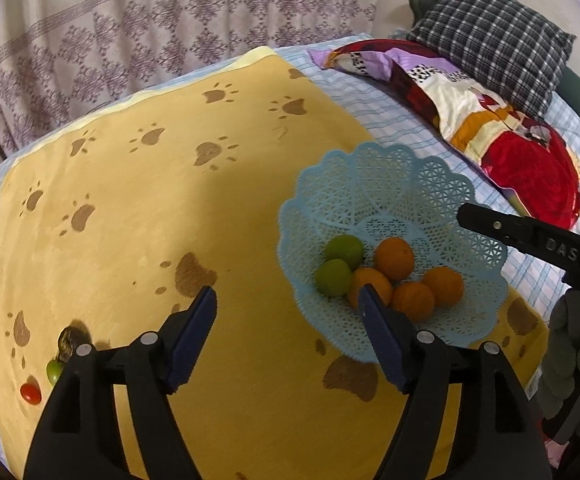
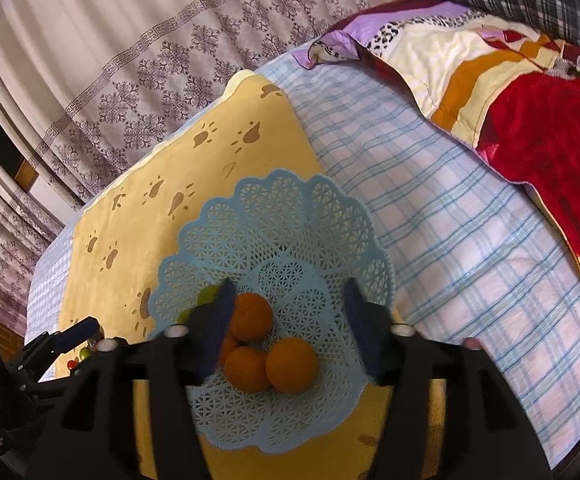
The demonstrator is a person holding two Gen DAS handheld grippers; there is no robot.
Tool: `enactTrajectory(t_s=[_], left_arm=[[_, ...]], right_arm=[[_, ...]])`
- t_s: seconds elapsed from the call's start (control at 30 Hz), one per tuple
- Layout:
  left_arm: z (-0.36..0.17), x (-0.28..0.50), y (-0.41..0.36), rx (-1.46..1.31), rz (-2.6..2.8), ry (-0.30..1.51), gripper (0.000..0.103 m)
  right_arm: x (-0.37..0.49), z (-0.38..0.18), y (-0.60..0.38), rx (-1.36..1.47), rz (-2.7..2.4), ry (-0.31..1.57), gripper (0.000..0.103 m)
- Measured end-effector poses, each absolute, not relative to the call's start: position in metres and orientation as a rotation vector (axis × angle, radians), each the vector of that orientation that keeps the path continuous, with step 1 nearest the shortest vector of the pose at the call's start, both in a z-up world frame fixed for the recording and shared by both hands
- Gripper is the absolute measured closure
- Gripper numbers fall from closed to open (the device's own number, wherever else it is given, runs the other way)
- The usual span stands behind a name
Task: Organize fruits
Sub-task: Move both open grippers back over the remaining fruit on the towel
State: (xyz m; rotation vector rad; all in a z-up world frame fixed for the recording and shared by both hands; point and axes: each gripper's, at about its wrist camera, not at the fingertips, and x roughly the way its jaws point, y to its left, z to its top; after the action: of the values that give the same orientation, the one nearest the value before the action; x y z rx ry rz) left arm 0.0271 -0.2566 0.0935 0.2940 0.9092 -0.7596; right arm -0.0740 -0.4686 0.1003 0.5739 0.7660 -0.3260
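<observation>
Sorting well along: four oranges (image 1: 406, 280) and two limes (image 1: 340, 264) sit in the blue basket (image 1: 442, 184) on the bed, both claws, left (image 1: 287, 300) and right (image 2: 287, 300), spread and empty; next, probably, left fetches the tomato (image 1: 30, 394).
</observation>
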Motion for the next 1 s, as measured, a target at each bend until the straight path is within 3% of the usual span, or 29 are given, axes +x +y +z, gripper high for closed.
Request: enactTrajectory(t_s=[0.43,0.53,1.0], left_arm=[[0.090,0.040,-0.216,0.216,-0.677,0.943,0.025],[0.089,0.042,-0.205,0.209,-0.659,0.945,0.025],[0.090,0.050,-0.166,0.159,-0.594,0.946,0.022]], right_arm=[[-0.063,0.101,-0.439,0.479,-0.279,0.784,0.041],[-0.062,0.104,-0.433,0.451,-0.266,0.781,0.032],[-0.049,0.106,-0.396,0.370,-0.182,0.797,0.032]])
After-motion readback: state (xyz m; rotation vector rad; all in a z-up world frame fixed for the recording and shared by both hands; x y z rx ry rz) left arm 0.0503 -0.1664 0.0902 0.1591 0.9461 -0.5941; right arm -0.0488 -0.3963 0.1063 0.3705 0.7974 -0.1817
